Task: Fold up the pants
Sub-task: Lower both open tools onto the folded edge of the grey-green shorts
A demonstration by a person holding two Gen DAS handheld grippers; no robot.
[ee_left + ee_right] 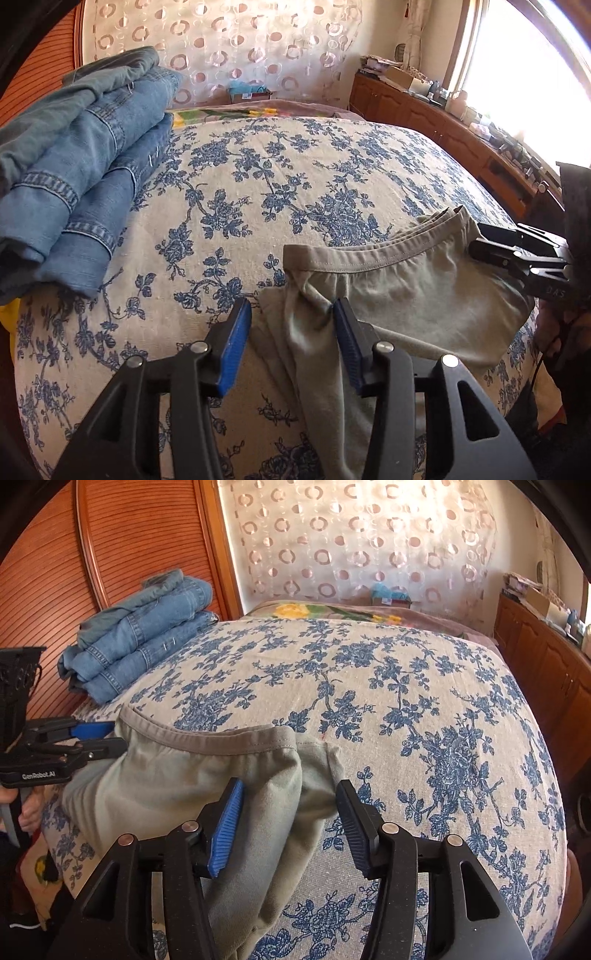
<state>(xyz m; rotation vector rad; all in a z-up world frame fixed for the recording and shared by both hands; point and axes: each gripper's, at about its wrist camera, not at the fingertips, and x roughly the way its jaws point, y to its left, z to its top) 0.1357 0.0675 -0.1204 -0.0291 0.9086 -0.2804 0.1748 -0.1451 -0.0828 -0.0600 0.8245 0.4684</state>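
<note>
Grey-green cotton pants [399, 291] lie on my floral bedspread [258, 177]; both my left gripper [291, 332] and right gripper [290, 812] are released; folded blue jeans [136, 642] at ten o'clock.

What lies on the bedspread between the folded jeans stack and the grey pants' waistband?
Nothing: between the jeans stack and the grey pants only bare floral bedspread shows, clearest in the right wrist view; the left wrist view agrees.

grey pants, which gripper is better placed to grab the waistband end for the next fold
Probably left. The left gripper is open over bunched fabric just below the waistband of the grey pants. The right gripper is also open, but straddles the pants' right edge, half over the floral bedspread.
</note>
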